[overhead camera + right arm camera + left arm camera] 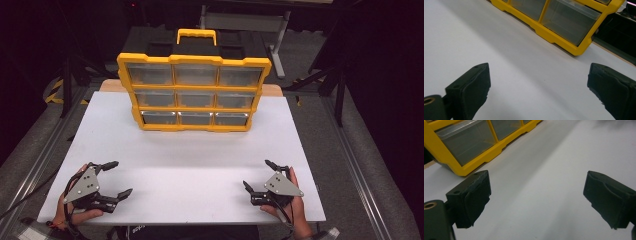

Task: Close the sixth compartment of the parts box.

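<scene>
A yellow organiser box (194,93) with three rows of three clear drawers and a top handle stands upright at the back middle of the white table (185,155). My left gripper (118,178) rests near the front left corner, held by a hand, jaws wide apart with nothing between them. At the front right, my right gripper (259,175) is open too and holds nothing. In the left gripper view my left gripper (536,200) faces the organiser (466,145) at upper left. My right gripper (539,87) looks toward the organiser (564,22) at upper right.
Dark floor and metal frame legs (65,85) surround the table. A grey bench (245,22) stands behind the organiser. A wooden board edge (112,86) shows under the table's back edge. Bare white tabletop lies between the grippers and the organiser.
</scene>
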`<state>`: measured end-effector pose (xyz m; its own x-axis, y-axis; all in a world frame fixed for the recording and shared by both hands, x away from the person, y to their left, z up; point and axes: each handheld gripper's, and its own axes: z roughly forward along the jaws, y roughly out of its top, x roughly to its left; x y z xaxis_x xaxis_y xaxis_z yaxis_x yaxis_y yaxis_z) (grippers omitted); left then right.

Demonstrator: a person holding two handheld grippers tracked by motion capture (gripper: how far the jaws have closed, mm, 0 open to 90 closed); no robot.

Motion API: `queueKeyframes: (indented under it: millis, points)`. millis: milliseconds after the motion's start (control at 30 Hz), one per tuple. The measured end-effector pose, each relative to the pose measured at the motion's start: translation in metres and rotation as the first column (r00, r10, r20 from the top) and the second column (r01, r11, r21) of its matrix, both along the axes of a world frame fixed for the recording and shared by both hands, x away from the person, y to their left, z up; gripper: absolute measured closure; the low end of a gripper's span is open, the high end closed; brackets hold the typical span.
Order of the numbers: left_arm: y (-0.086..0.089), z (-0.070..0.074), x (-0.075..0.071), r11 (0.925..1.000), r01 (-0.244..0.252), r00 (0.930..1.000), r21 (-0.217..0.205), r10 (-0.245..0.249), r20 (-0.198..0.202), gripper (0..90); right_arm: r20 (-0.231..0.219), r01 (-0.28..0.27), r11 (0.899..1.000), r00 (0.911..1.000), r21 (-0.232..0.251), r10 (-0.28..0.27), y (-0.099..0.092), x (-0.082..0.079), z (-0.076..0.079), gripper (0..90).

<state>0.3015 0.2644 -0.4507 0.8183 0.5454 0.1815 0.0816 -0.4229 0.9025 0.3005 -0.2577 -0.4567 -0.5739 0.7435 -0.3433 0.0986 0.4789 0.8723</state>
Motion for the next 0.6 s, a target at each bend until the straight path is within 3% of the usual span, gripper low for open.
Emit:
queueKeyframes:
  millis: [600]
  points:
    - [-0.0012, 0.0, 0.0022, 0.9995, 0.03, 0.9995, 0.005, -0.03, 0.003, 8.6, 0.018, 0.019, 1.0, 0.9997, 0.0, -0.019, 0.0029, -0.0046, 0.0028, 5.5]
